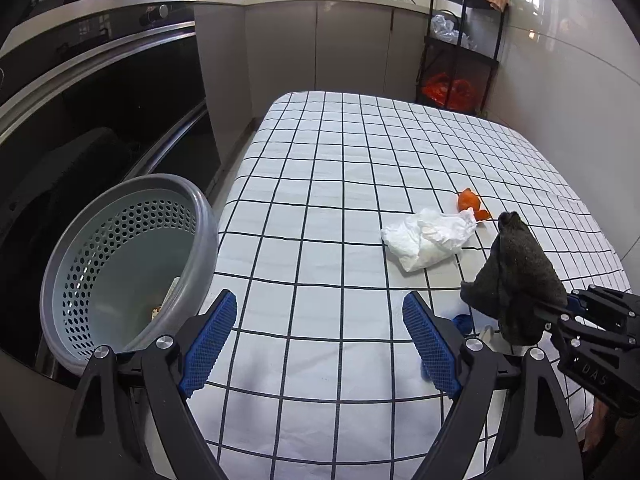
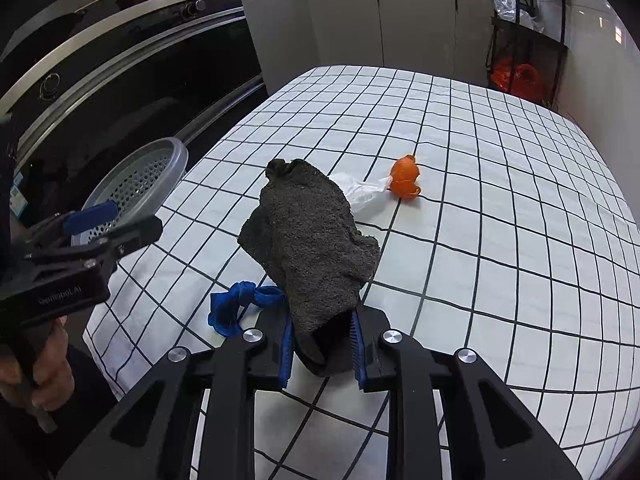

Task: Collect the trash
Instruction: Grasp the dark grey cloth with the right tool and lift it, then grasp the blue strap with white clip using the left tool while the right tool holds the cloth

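Partly done: scraps lie in the bin (image 1: 120,264); more trash waits.
Right gripper (image 2: 322,350) clamps the cloth (image 2: 308,240); left gripper (image 1: 320,340) gapes empty; tissue (image 1: 430,238) and peel (image 1: 470,202) lie at one o'clock; blue scrap (image 2: 240,304) near.
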`<state>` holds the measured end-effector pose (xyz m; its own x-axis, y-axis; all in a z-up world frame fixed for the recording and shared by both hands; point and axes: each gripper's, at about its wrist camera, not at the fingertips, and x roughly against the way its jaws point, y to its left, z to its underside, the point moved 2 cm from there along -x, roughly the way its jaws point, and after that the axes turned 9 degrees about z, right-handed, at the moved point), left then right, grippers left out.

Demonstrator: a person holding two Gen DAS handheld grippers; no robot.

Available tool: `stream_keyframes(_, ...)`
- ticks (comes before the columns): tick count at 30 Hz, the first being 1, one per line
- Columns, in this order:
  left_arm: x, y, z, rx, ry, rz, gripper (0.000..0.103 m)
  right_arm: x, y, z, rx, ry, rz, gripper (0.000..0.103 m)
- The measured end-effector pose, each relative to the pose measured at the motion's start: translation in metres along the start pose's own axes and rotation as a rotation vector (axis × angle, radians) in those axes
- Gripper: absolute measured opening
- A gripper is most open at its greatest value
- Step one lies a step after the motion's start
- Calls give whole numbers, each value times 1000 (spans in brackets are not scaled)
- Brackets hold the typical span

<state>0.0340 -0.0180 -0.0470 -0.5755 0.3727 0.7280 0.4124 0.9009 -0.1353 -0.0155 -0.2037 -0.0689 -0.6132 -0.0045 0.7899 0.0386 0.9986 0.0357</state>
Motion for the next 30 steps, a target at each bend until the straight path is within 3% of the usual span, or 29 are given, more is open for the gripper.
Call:
stream_keyframes(8,-3,-27,9,-52,16,51,84,25,-32,-3,-128,-54,19,22)
stream_keyframes(15,-22,-53,20,-94,76,87,86,34,-61,-3,-216,-74,41,22)
stream_keyframes(30,-58,-75,42,-133,199,111,89,29,-72,0,-239,-51,44,22)
